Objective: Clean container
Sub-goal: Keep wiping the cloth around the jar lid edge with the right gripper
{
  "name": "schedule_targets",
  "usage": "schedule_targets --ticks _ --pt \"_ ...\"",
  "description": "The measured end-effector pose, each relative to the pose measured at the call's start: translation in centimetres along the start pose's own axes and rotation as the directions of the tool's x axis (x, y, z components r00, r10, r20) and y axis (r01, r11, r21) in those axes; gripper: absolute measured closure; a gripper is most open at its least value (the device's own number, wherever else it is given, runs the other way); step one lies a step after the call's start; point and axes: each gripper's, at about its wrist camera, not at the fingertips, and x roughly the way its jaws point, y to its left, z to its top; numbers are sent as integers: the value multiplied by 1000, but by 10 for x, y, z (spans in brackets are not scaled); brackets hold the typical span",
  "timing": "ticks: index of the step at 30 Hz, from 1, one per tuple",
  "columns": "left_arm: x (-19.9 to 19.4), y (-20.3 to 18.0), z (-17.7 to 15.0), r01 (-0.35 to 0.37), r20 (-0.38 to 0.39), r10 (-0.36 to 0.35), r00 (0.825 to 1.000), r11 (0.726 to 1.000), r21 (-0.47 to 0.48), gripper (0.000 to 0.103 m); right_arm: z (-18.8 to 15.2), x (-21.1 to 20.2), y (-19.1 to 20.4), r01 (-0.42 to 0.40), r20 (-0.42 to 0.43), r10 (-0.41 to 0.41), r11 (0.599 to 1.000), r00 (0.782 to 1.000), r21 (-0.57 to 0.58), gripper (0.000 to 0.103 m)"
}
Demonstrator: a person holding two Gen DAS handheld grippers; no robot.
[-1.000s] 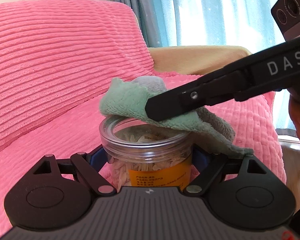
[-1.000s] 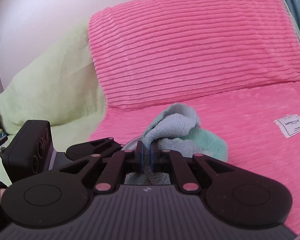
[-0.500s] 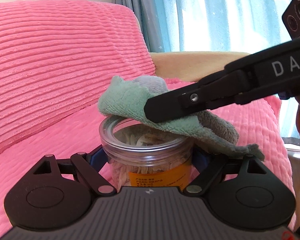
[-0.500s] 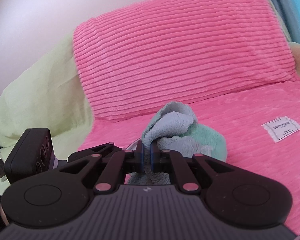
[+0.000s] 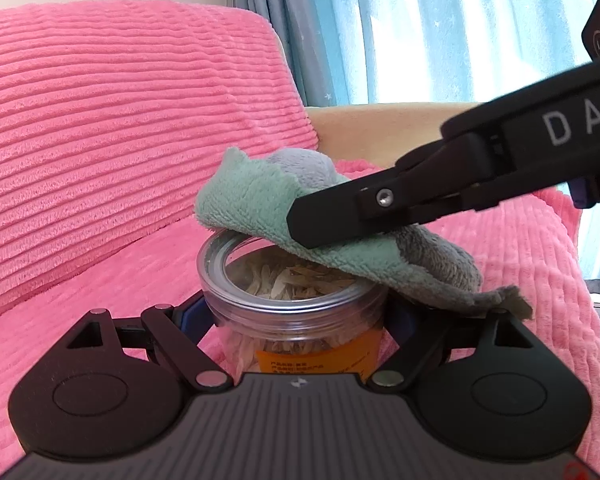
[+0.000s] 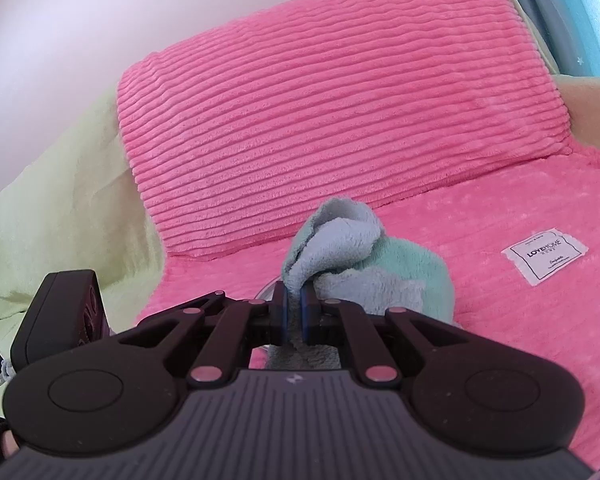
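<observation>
Both my grippers are clamped: the left gripper (image 5: 298,316) pinches the clear jar (image 5: 296,304) by its sides, the right gripper (image 6: 294,312) squeezes a green-and-grey cloth (image 6: 364,264) draped over the jar's lid, above the pink sofa cover (image 5: 100,128).

A mint-green and grey fleecy cloth (image 5: 260,204) drapes a clear plastic jar (image 5: 296,320) with an orange label, apparently dark-printed; ribbed pink plush sofa cover (image 6: 340,100); pale blue curtain (image 5: 440,32).
</observation>
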Motion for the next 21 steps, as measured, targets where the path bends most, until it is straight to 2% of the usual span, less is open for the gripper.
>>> schedule_targets --ticks 8,11,16,21 --pt "5 2 2 8 -24 -9 1000 1000 -15 18 -1 -3 4 13 -30 -14 1000 999 -24 98" --pt "7 5 3 15 -28 -16 999 1000 -27 18 -4 -4 10 -29 -41 27 998 999 -49 98" --pt "6 5 2 14 -31 -15 999 1000 -23 18 -2 11 7 -59 -24 59 998 998 1 98" --pt "6 7 2 17 -29 -18 999 999 -29 18 6 27 4 3 2 -3 1000 1000 3 99"
